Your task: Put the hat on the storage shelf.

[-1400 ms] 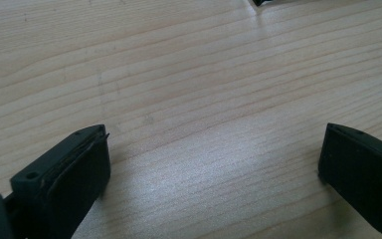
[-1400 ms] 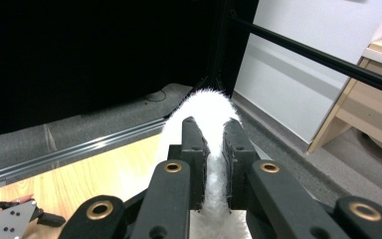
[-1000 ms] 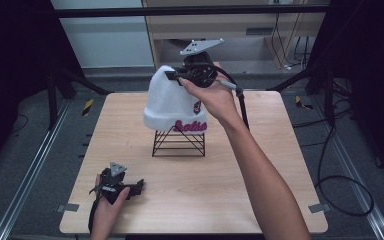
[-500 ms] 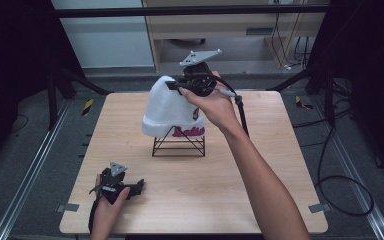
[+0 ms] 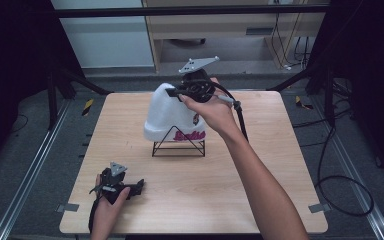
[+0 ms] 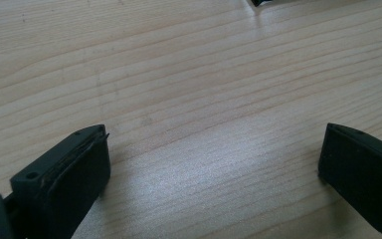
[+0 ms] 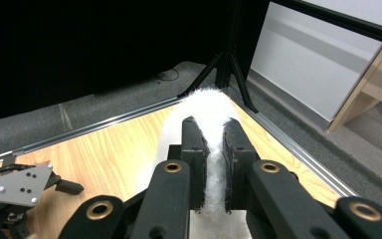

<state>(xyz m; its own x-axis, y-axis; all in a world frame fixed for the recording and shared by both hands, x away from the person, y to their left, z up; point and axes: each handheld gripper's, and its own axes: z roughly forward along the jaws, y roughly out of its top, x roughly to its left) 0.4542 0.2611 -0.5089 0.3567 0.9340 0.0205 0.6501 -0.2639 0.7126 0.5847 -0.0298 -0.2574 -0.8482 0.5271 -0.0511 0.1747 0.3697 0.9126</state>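
White beanie (image 5: 167,112) in raised R gripper (image 7: 214,144)

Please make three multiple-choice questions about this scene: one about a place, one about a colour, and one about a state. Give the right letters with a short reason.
1. Where does the left gripper rest?
A. on the near left part of the wooden table
B. on the black wire stand
C. on the floor

2. What colour is the knit hat on the stand?
A. black
B. white with red lettering
C. green

3. What is the state of the right gripper?
A. open above the table
B. shut on the hat's top
C. lying on the table

Answers: 1 A, the high view shows it low on the tabletop. 2 B, the fabric is white. 3 B, its jaws pinch white fabric.
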